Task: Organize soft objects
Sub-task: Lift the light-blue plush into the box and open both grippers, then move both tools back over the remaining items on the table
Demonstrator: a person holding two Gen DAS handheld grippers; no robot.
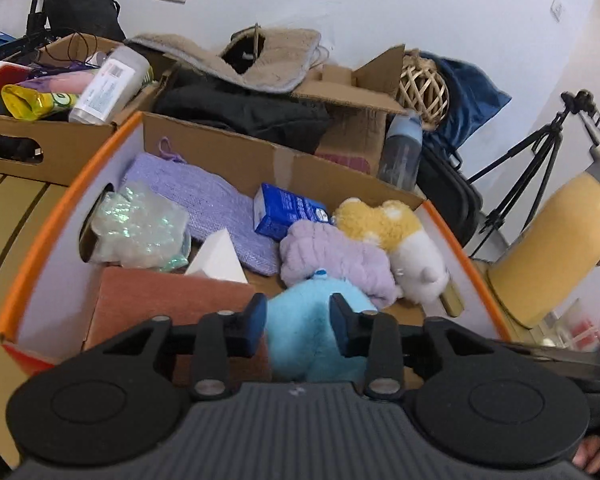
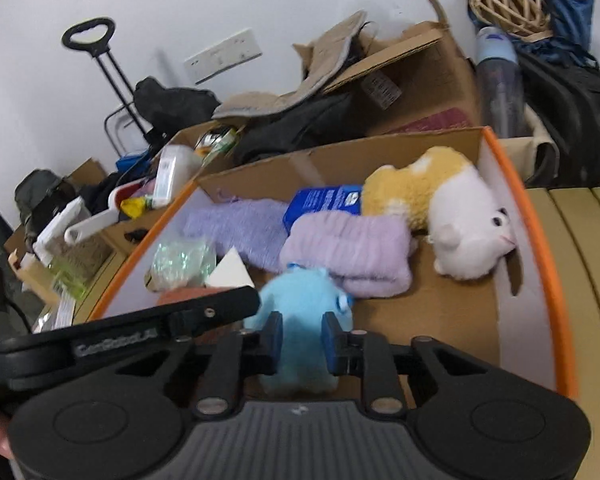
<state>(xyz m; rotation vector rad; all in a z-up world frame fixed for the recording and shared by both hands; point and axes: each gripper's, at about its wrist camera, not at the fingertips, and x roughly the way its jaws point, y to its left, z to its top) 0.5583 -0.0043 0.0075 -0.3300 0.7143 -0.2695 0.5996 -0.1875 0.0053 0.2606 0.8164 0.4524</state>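
A light blue plush toy [image 1: 308, 332] sits at the near end of an orange-rimmed cardboard box [image 1: 52, 224]. My left gripper [image 1: 298, 322] has its fingers on both sides of the plush, pressed into it. My right gripper [image 2: 300, 340] likewise closes on the same blue plush [image 2: 300, 300]. In the box lie a folded lilac towel [image 1: 336, 260], a yellow and white plush cat [image 1: 400, 236], a purple knitted cloth [image 1: 204, 204], a reddish cloth [image 1: 160, 300] and a shiny plastic bag [image 1: 140, 228].
A blue carton [image 1: 284, 212] and a white pyramid [image 1: 218, 260] are also in the box. Behind stand cluttered cardboard boxes [image 1: 60, 136], a water bottle [image 1: 402, 148] and a wicker ball [image 1: 422, 90]. A yellow kettle [image 1: 556, 240] stands right, a tripod [image 1: 540, 152] beyond.
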